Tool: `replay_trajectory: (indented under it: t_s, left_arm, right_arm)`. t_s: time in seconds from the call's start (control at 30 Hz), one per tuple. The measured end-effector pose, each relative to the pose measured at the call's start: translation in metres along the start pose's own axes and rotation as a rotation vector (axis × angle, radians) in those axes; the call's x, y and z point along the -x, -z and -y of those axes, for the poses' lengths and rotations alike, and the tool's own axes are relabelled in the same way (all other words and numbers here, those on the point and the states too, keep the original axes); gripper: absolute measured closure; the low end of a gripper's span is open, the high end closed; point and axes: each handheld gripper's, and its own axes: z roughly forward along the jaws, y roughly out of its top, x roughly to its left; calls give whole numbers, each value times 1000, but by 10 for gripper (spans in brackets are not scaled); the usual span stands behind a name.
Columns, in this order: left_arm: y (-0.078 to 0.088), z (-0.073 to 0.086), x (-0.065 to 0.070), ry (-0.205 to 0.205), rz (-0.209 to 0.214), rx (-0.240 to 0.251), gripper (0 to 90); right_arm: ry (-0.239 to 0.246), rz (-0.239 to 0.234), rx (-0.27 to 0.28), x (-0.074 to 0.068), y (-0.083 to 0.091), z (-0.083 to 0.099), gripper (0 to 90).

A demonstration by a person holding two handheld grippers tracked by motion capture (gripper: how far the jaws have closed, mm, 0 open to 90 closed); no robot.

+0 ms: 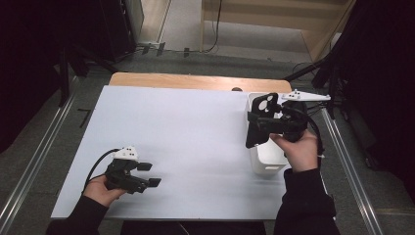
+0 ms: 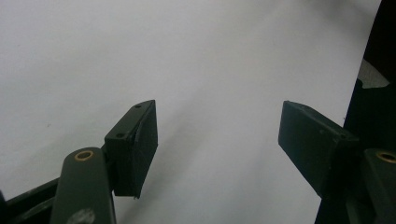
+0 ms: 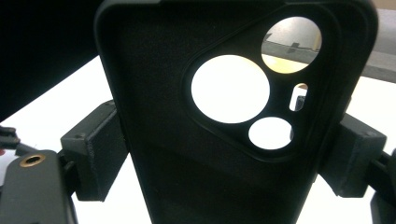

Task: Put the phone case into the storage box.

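Black phone case (image 3: 224, 154) clamped in R gripper (image 1: 266, 128), above white bin (image 1: 266, 164)

A lab or recording studio. A wooden table (image 1: 195, 81) under a plain white sheet (image 1: 181, 142) stands on grey carpet (image 1: 44, 147), between metal floor rails (image 1: 29, 169) left and right. Dark stands (image 1: 63, 73) and loose cables (image 1: 215, 29) crowd the far floor.

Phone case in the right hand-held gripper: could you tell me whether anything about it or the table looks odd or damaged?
Nothing stands out. The black phone case sits squarely between the jaws of the right hand-held gripper, its camera cutouts intact. The white bin stands upright, and the white table shows no spills.
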Motion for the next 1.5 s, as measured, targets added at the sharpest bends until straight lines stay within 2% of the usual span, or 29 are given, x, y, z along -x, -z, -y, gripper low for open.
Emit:
replay_trajectory:
  t_s: [0.43,0.57,0.67,0.8,1.03,1.2,1.4,1.5]
  left_arm:
    - [3,1,-2,15,-2,13,288]
    - [5,1,-3,26,-5,22,288]
    - [6,1,-4,37,-5,33,288]
    - [5,1,-5,31,-9,20,288]
    - [4,0,-5,36,-2,32,287]
    - [4,0,-6,38,-5,30,287]
    - [5,1,-7,42,-5,29,288]
    - [5,2,-7,44,-7,33,288]
  right_arm:
    - [-93,143,55,15,7,3,124]
    - [-134,167,75,20,8,6,124]
    - [-144,193,79,21,8,7,124]
    - [-147,209,83,23,5,7,124]
    - [-159,243,85,30,-2,7,124]
    - [-184,209,101,36,-5,1,124]
    - [-156,261,90,42,-13,-12,124]
    - [-168,263,89,47,-17,-15,124]
